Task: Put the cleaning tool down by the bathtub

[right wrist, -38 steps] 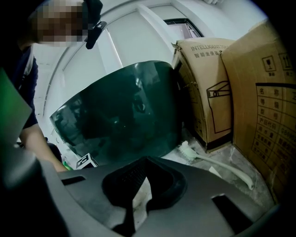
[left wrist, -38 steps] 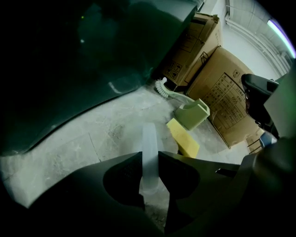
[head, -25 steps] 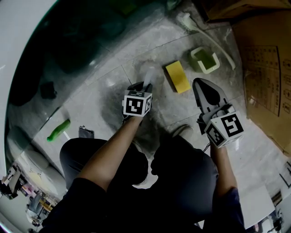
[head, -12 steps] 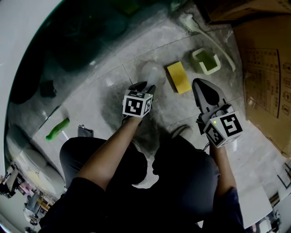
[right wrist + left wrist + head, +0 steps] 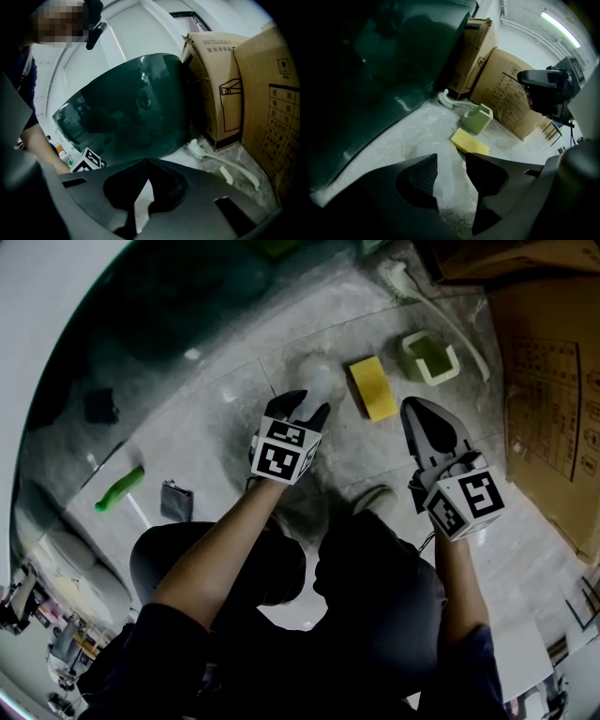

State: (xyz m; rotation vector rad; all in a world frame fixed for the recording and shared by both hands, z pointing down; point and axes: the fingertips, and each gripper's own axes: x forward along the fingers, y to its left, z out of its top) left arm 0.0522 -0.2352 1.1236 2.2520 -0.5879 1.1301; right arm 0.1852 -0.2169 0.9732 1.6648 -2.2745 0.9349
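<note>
1. Step in hand: the release. The left gripper [image 5: 305, 407] has just been opening its jaws, and they now stand wide apart. The pale cleaning tool [image 5: 314, 381] shows in the gap between them, and neither pad touches it. It's too blurred to say what kind of tool it is.
2. Tool location: it lies on the floor [image 5: 225, 418] at 12 o'clock of the left tips in the head view. The dark green bathtub [image 5: 159, 324] wall is near, at the tool's 10 o'clock. My read is that the put-down is essentially done.
3. The right gripper [image 5: 412, 411] has its jaws together with nothing in them. It hangs at 4 o'clock of the tool, well apart.
4. Next move, my guess: back the left gripper straight off. It must not clip the tool or the yellow sponge [image 5: 373, 388] just beside it at 3 o'clock. No regrip should be needed.
5. Count:
   - 1 pale tool
   - 1 yellow sponge
   - 1 green holder [image 5: 429, 357]
   - 1 long-handled brush [image 5: 220, 161]
   - 1 green-handled item [image 5: 120, 488] at 8 o'clock
   - 1 small dark pouch [image 5: 175, 501] near that item
   - 1 dark lump [image 5: 98, 406] by the tub
   - 2 cardboard boxes [image 5: 220, 84]
</note>
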